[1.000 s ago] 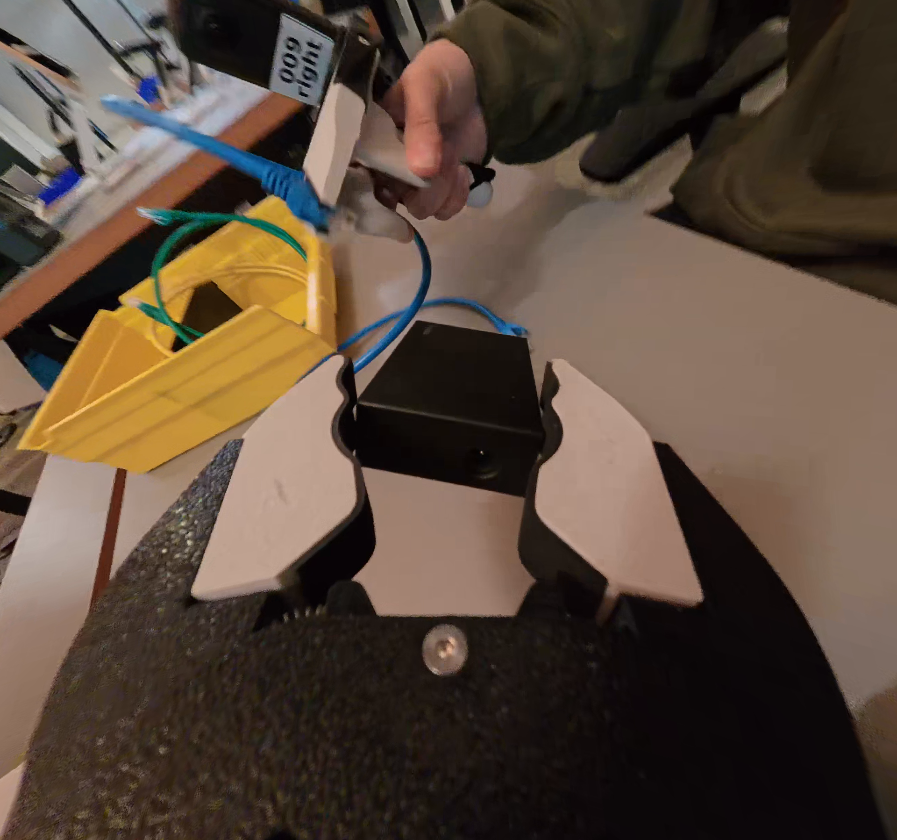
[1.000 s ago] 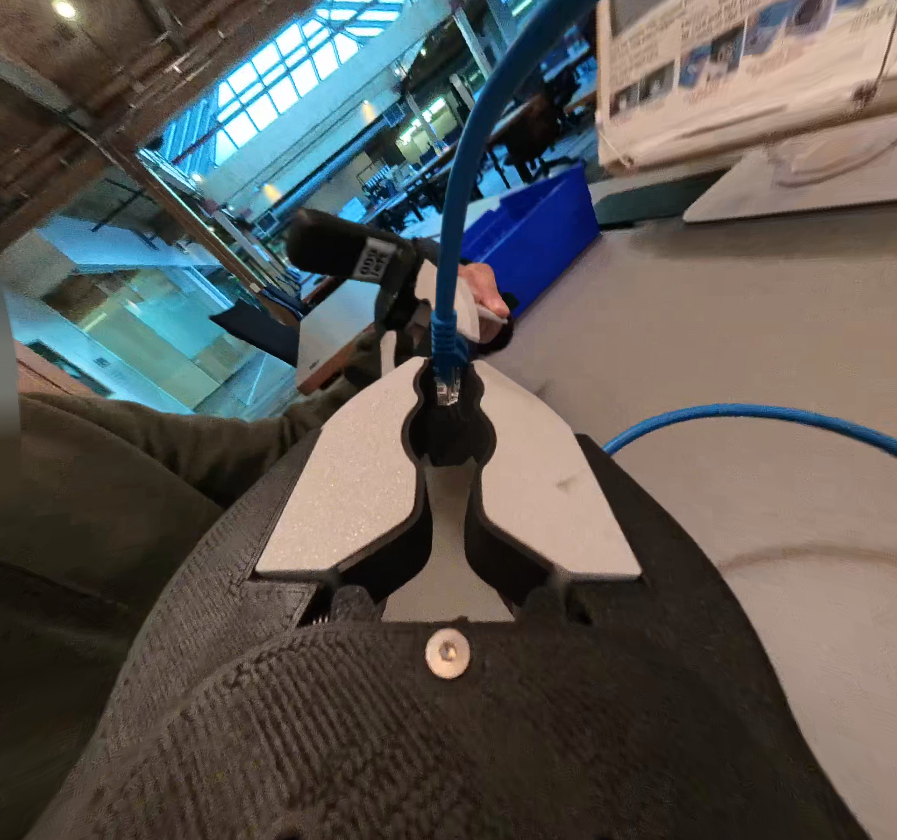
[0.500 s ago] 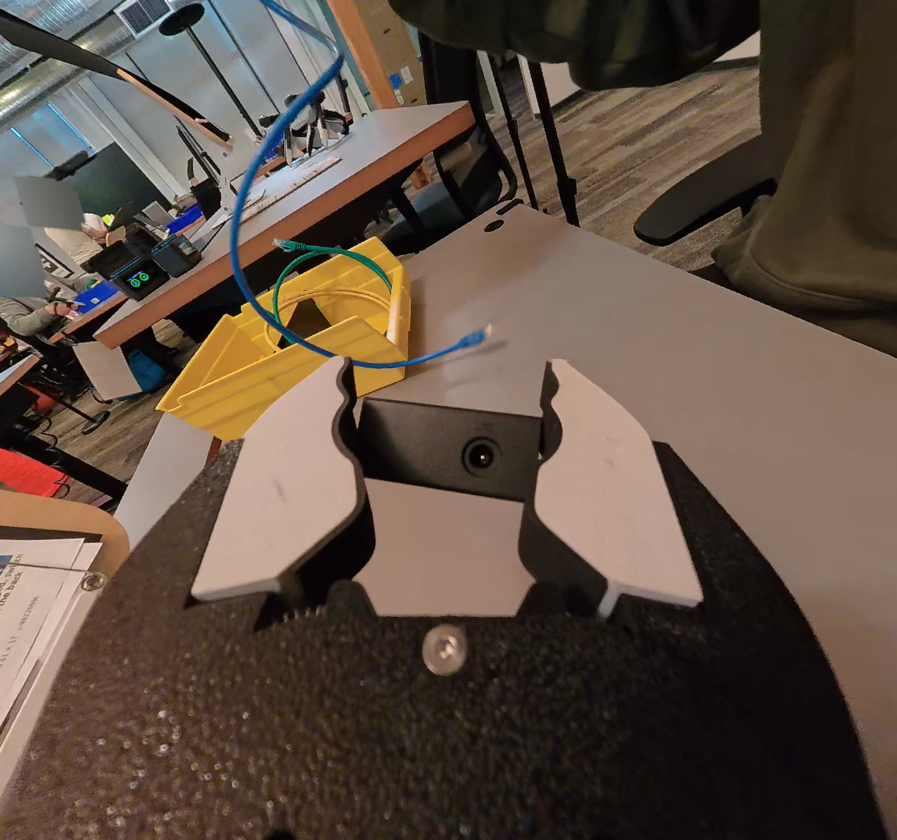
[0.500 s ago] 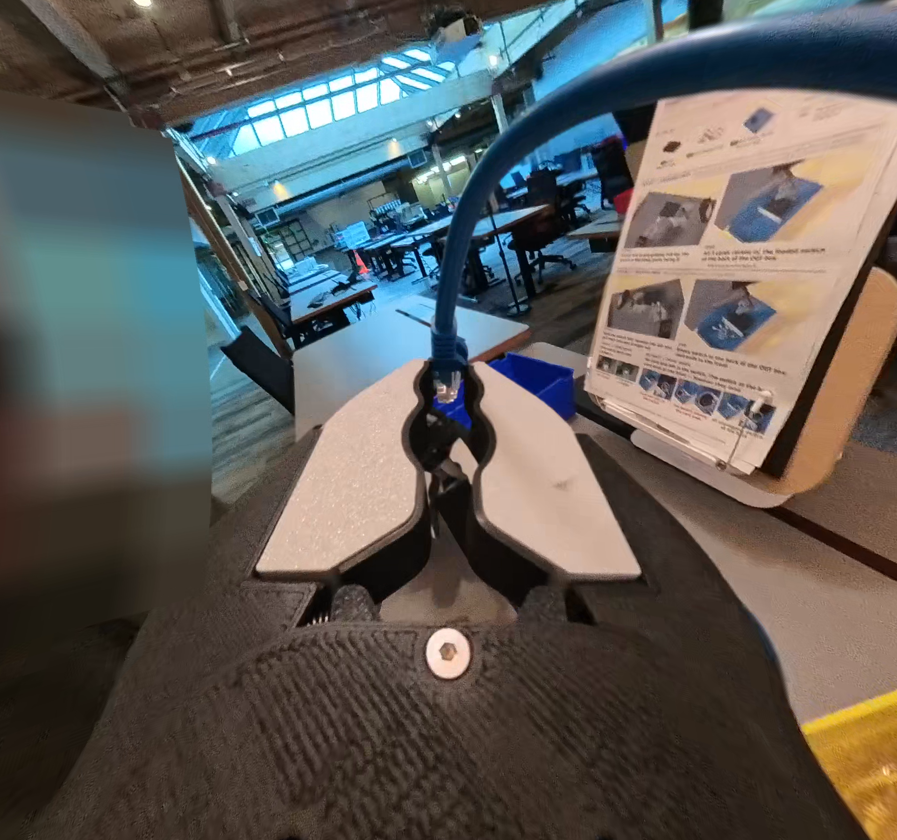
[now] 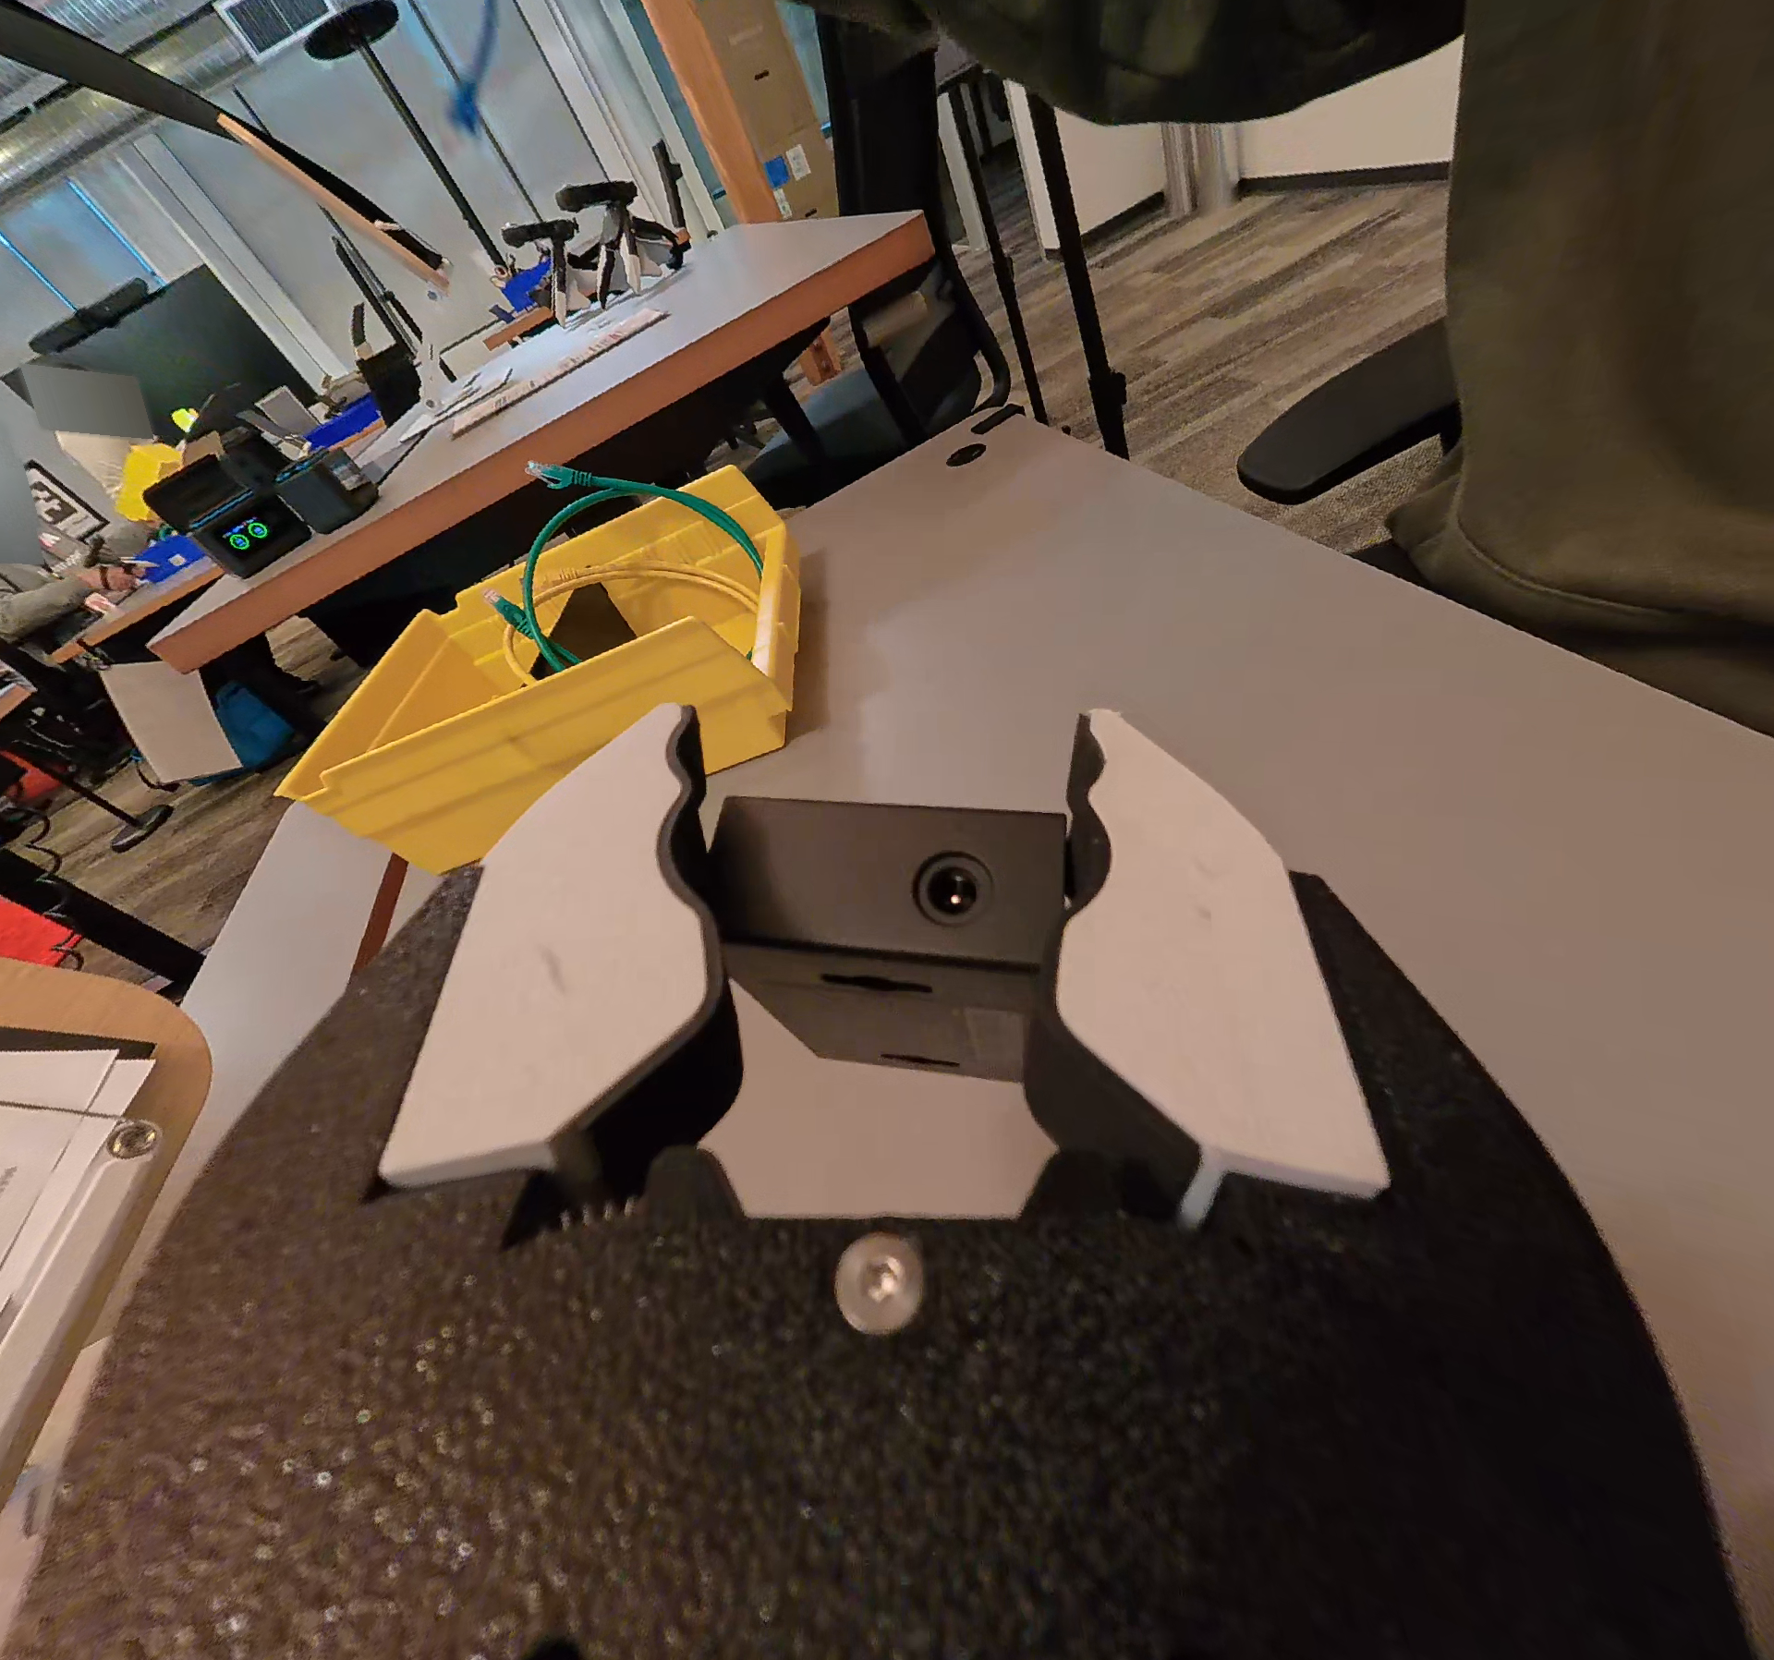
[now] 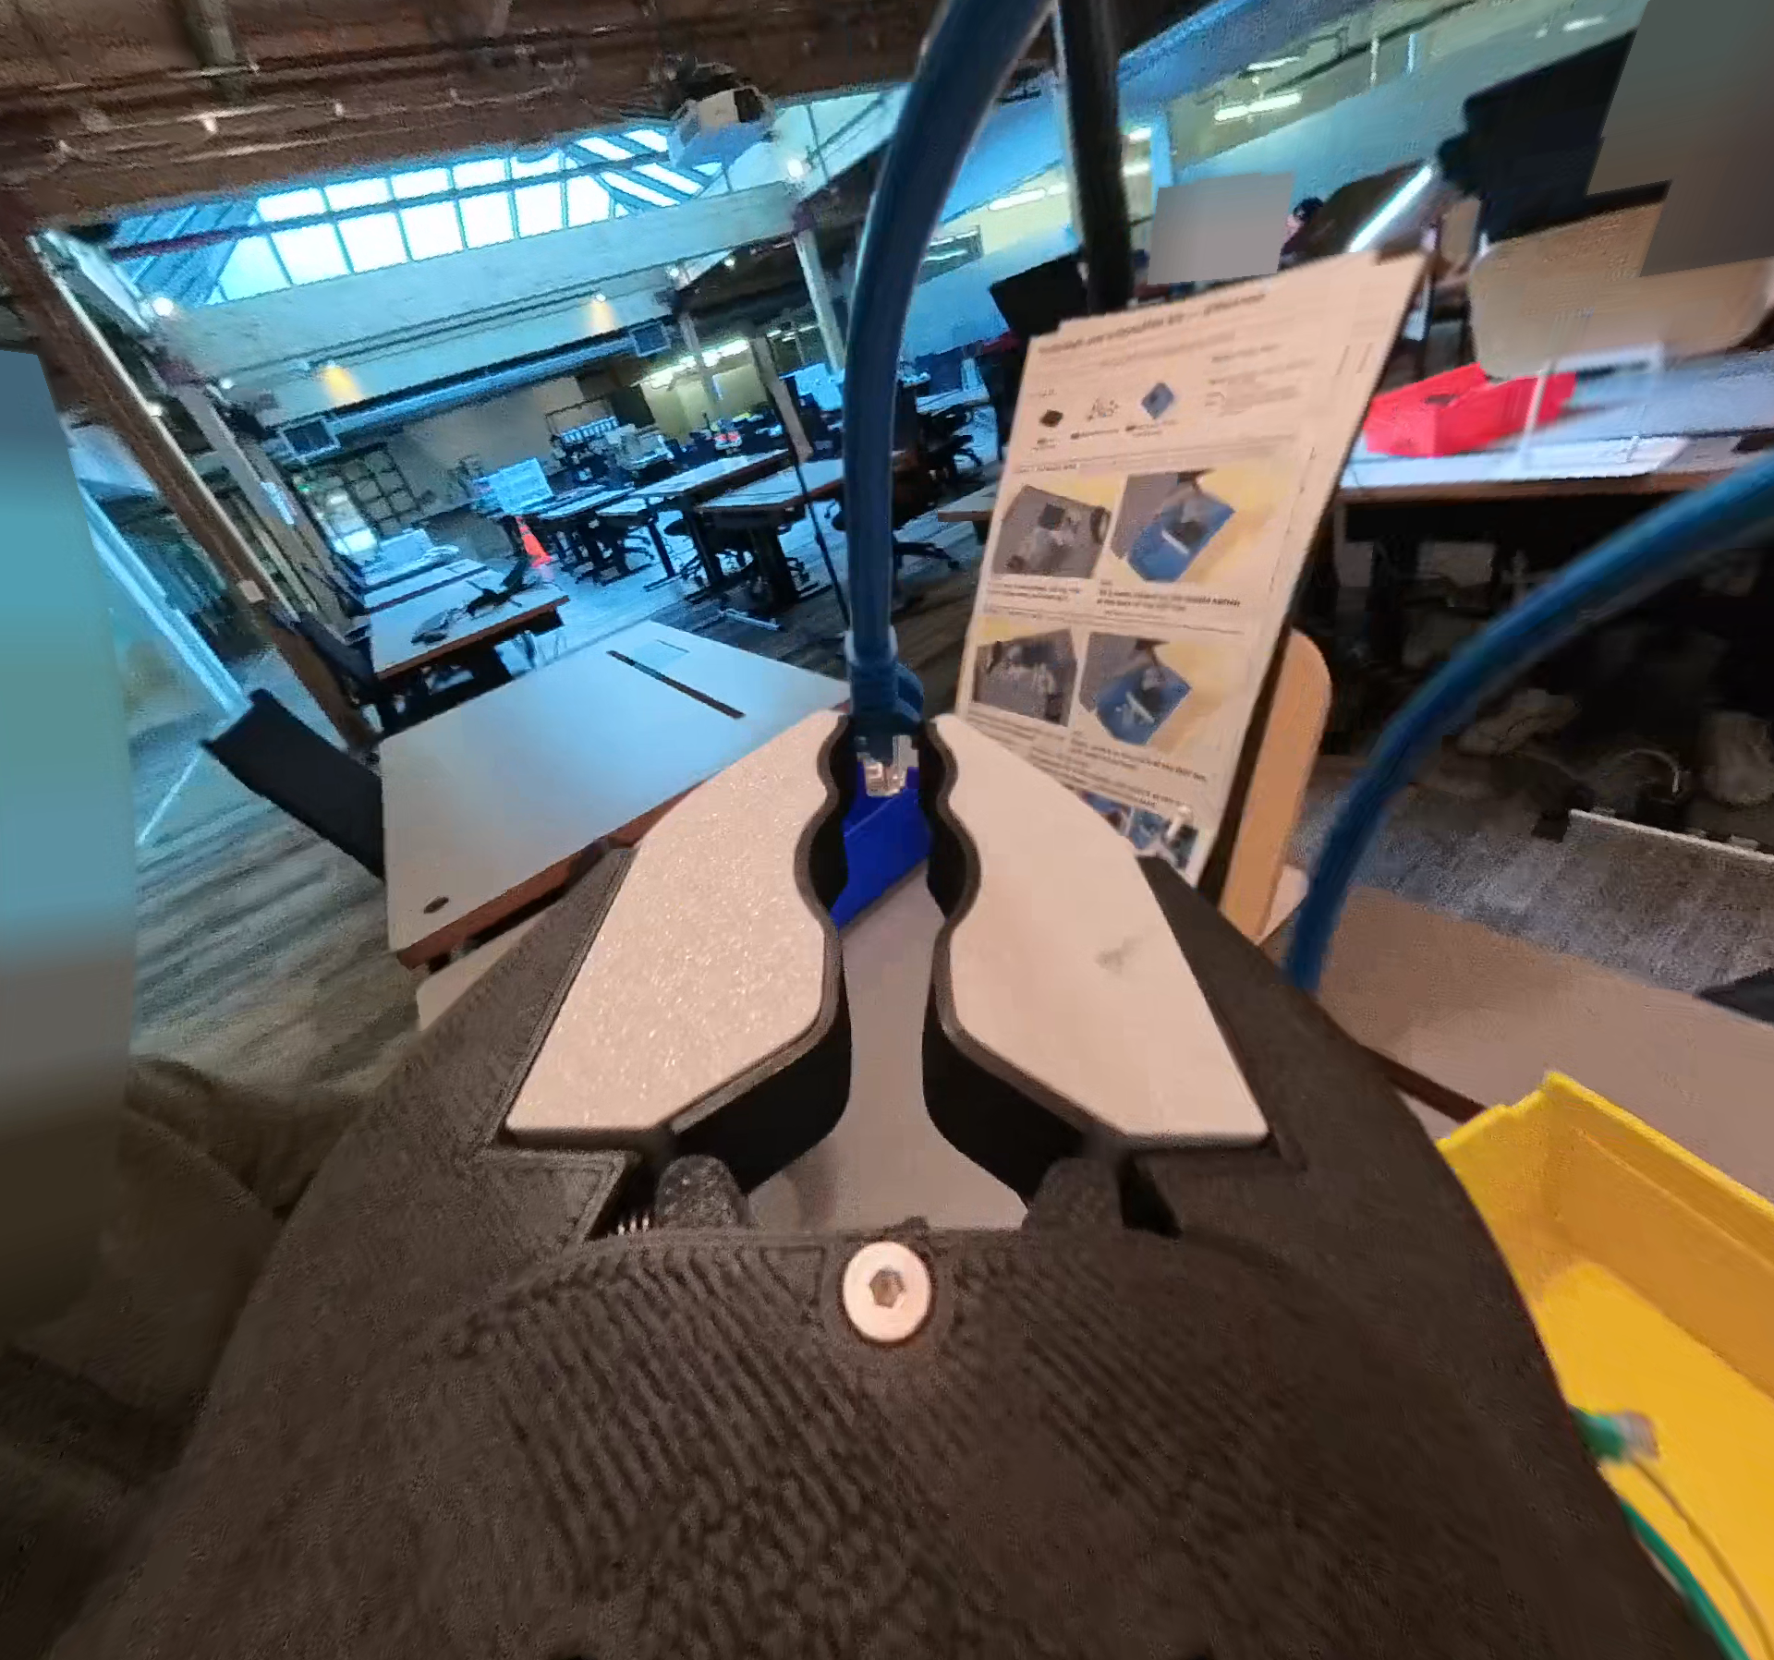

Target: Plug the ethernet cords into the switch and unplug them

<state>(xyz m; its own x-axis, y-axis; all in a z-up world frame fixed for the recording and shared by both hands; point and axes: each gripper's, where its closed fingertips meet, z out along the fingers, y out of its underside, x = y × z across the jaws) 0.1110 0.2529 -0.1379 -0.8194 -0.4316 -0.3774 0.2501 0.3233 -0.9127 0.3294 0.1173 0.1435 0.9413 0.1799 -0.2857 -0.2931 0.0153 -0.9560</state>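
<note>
The left claw [image 5: 883,856] squeezes the black switch [image 5: 888,884], tipped up off the table [image 5: 1248,654]. The right claw [image 6: 881,774] pinches the blue cord [image 6: 878,462] plug. Drop it gently into the yellow bin [image 6: 1632,1278].

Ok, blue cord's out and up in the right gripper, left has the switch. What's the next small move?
Probably swing the right gripper, shut on the blue cord's plug, over the yellow bin and release it there. The green cord already lies in that bin, and the left gripper grips the switch, tilted up.
</note>
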